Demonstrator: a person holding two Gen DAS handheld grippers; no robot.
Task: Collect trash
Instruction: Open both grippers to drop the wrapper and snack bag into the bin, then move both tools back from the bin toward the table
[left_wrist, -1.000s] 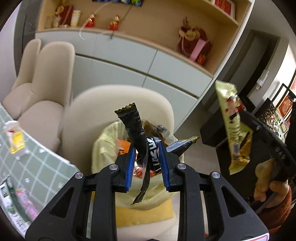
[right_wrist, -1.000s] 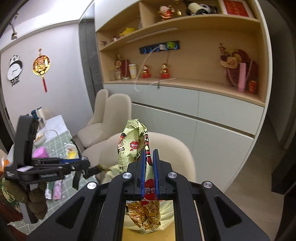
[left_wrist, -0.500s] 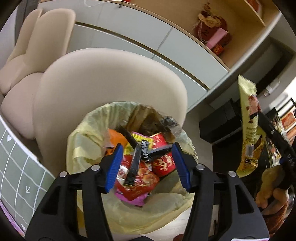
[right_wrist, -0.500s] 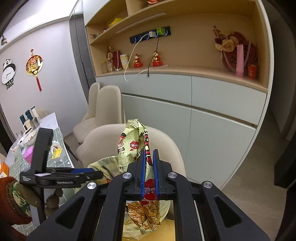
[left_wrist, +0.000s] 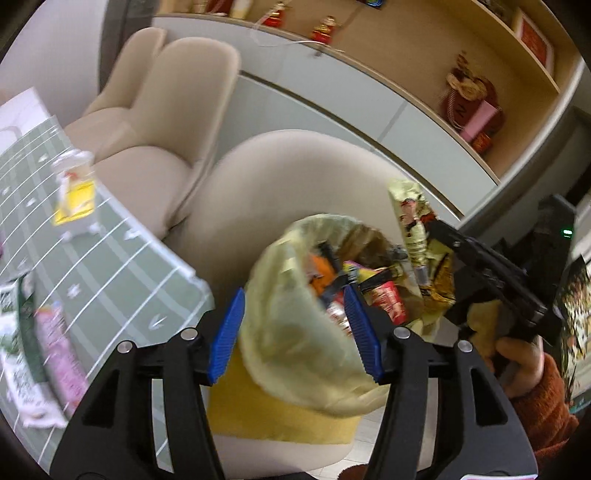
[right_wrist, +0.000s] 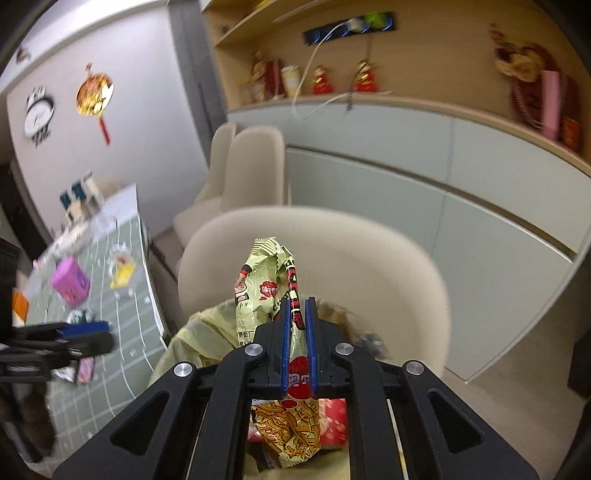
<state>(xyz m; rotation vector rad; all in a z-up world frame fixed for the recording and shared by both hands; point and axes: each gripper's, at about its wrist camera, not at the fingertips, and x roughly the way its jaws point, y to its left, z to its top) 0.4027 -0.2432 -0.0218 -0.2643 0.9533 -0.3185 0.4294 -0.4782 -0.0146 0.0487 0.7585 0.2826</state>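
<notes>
A bin lined with a yellow bag (left_wrist: 295, 354) stands on a beige chair and holds several wrappers (left_wrist: 384, 299), among them a black one. My left gripper (left_wrist: 293, 330) is open and empty, over the near rim of the bag. My right gripper (right_wrist: 296, 347) is shut on a green and red snack packet (right_wrist: 264, 291) and holds it upright just above the bag (right_wrist: 207, 332). In the left wrist view the right gripper (left_wrist: 436, 229) holds that packet (left_wrist: 413, 218) at the bag's right rim.
A table with a green checked cloth (left_wrist: 92, 258) lies left of the bin, with a yellow packet (left_wrist: 74, 195), a pink wrapper (left_wrist: 59, 354) and a pink box (right_wrist: 70, 280) on it. Beige chairs (left_wrist: 173, 103) and a cabinet (right_wrist: 443, 177) stand behind.
My left gripper opened and let the black wrapper fall into the bag, then drew back to the left. My right gripper has come down over the bag with the packet still in it.
</notes>
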